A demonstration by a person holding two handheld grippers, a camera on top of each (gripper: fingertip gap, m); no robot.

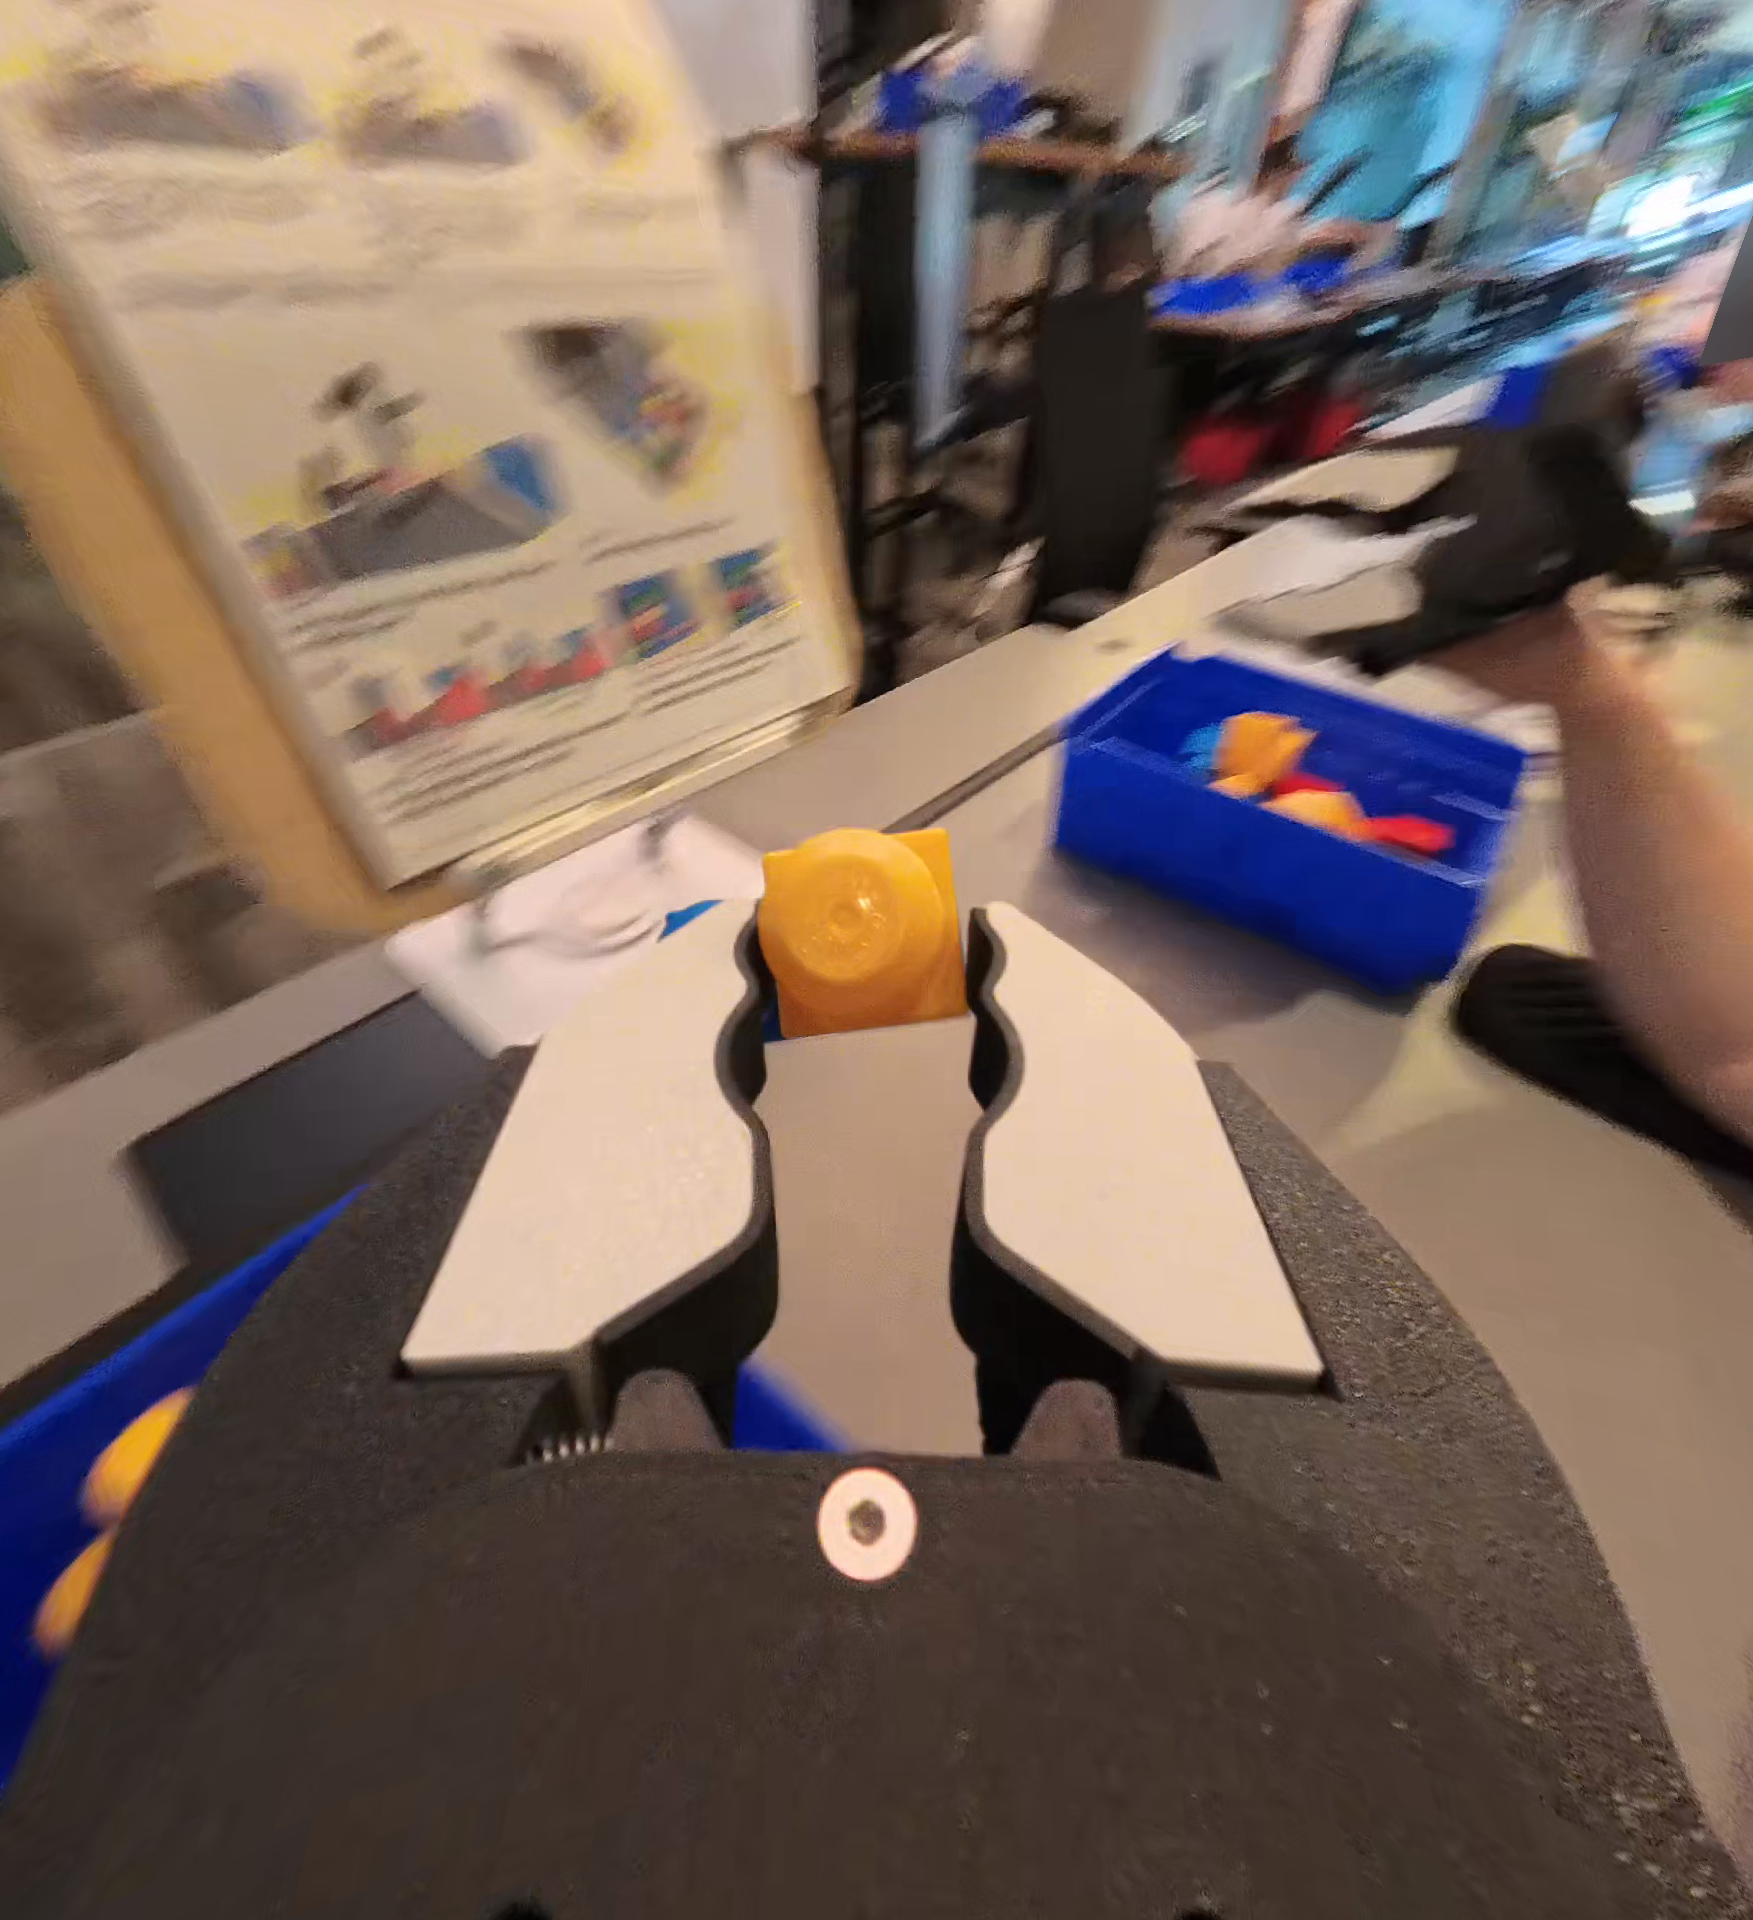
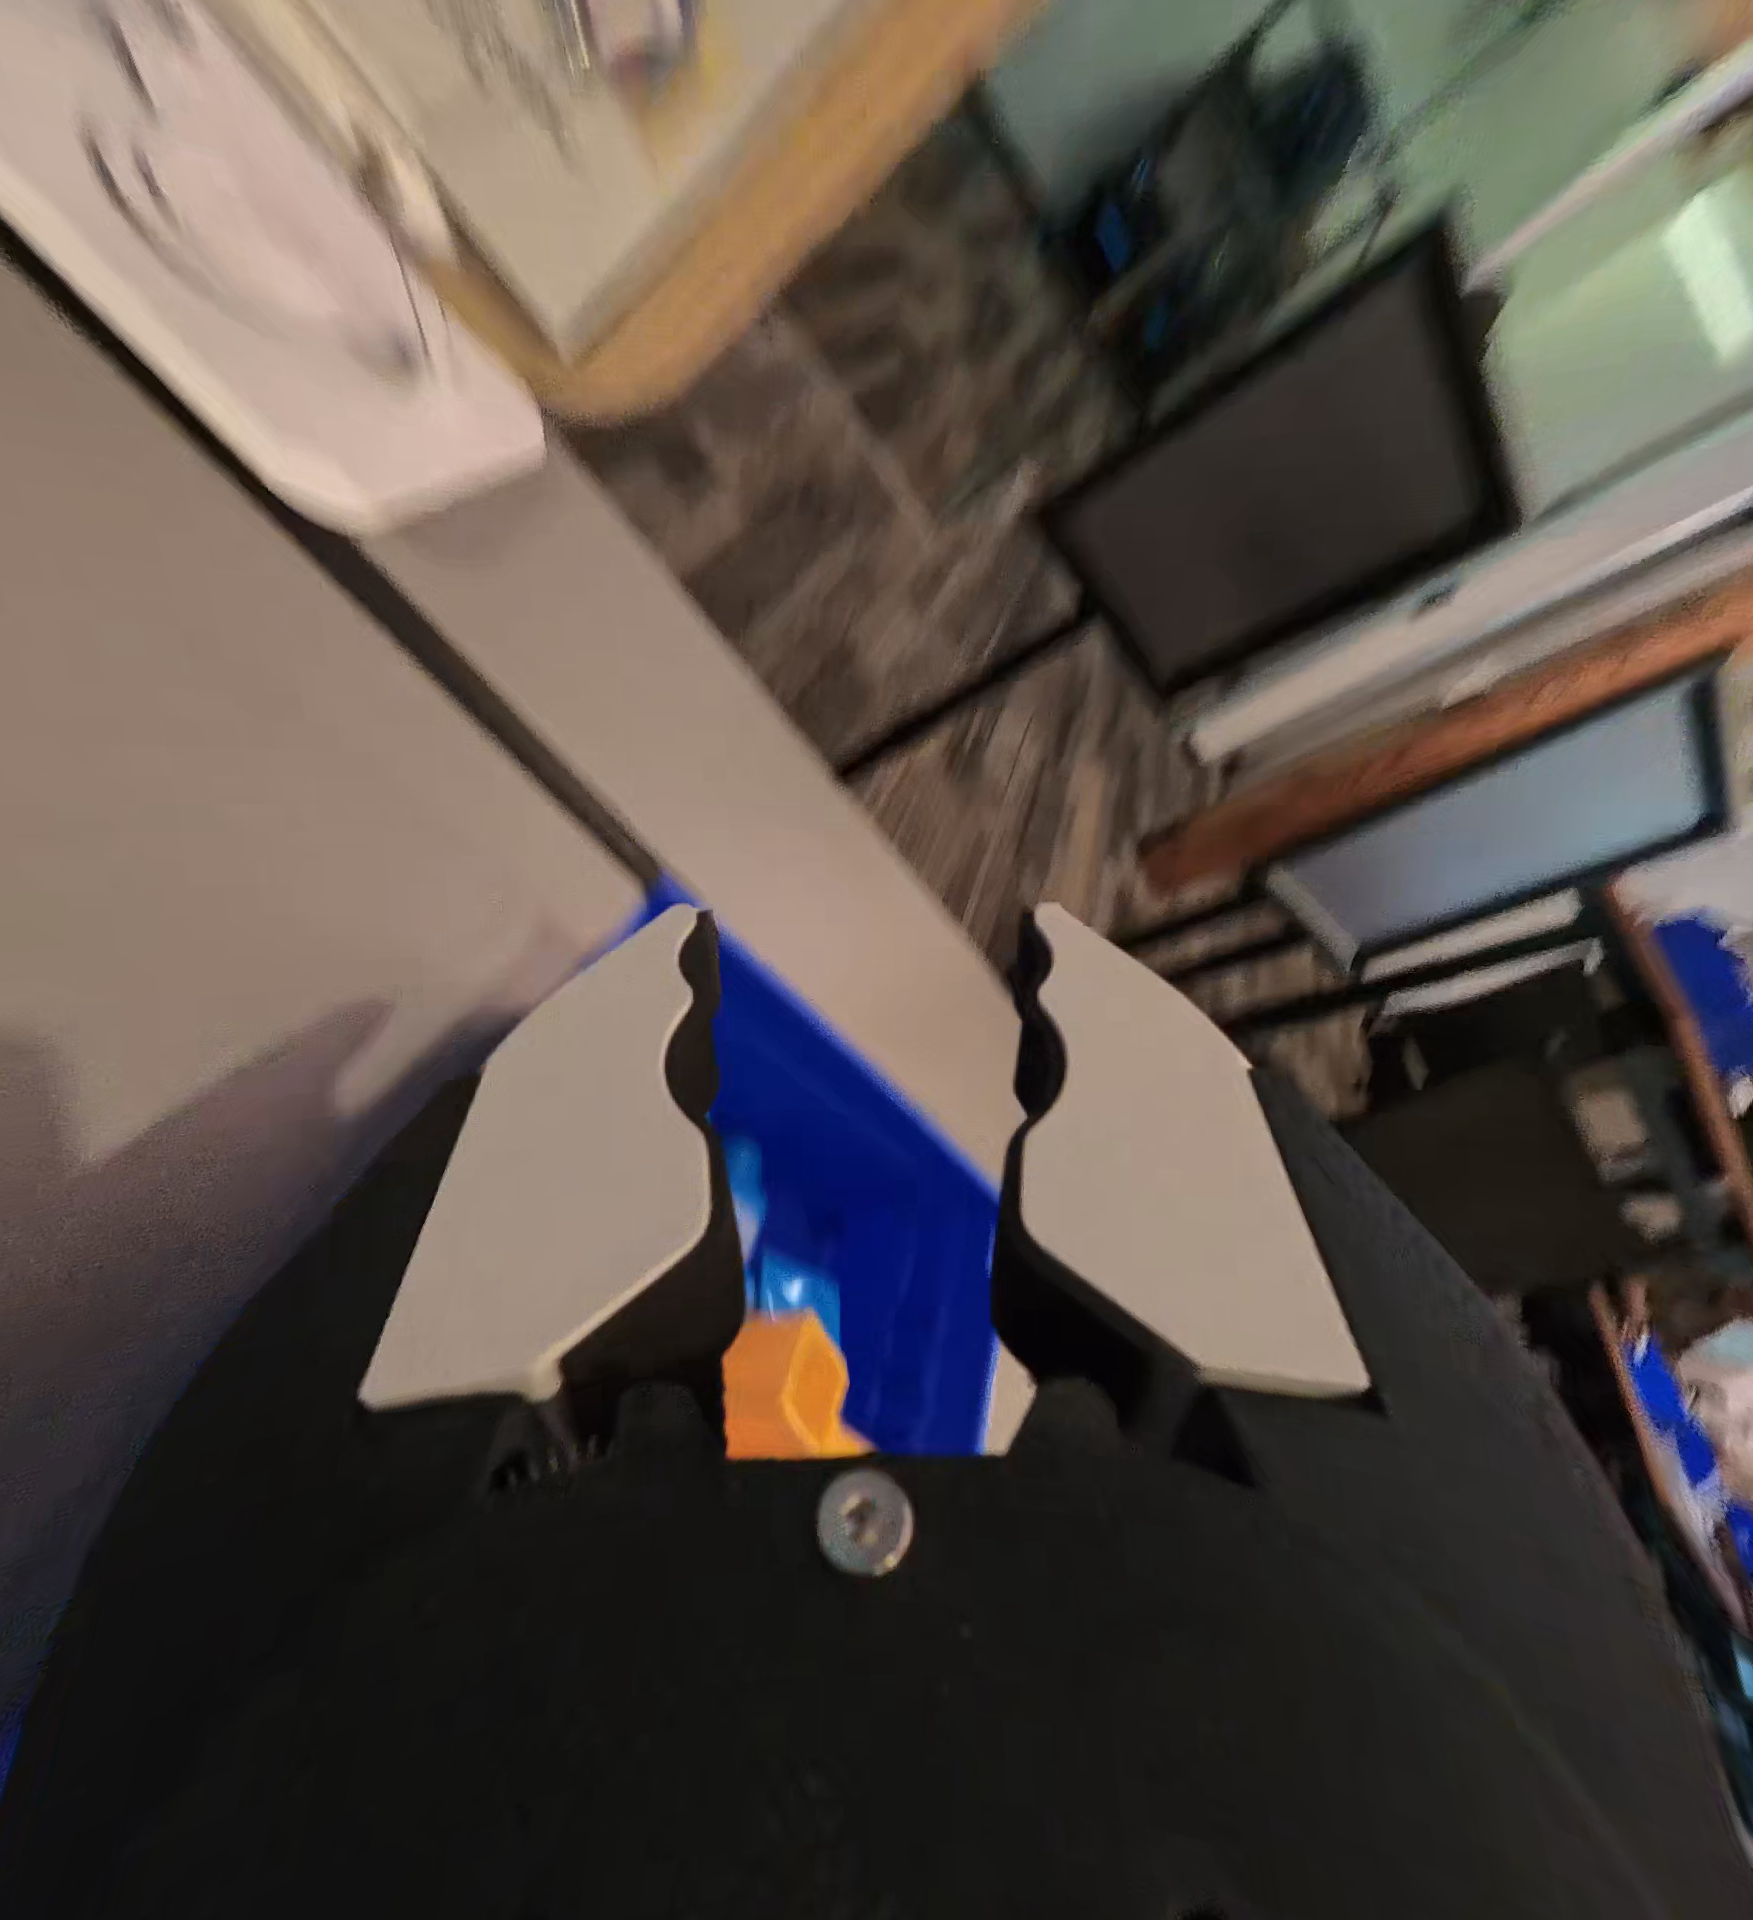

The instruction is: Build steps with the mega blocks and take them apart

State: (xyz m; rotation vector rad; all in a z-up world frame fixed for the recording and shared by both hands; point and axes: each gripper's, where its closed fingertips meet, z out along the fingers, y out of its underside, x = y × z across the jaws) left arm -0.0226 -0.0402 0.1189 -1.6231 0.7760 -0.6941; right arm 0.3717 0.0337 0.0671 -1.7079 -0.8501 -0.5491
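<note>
Left gripper is clamped on a single orange block, lifted off the grey surface. At 2 o'clock a blue bin holds more loose blocks. Right gripper has its fingers apart, empty, over another blue bin. No steps visible anywhere, so looks like early days or fully dismantled.

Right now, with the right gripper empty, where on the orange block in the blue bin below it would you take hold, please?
Grip the orange block across its flat side walls, coming down from above between the bin's walls. Those faces look flat, so the fingers can seat squarely; the blue bin blocks a sideways approach. The right gripper is open wide enough, though the block is partly hidden, so its full pose is uncertain.
</note>
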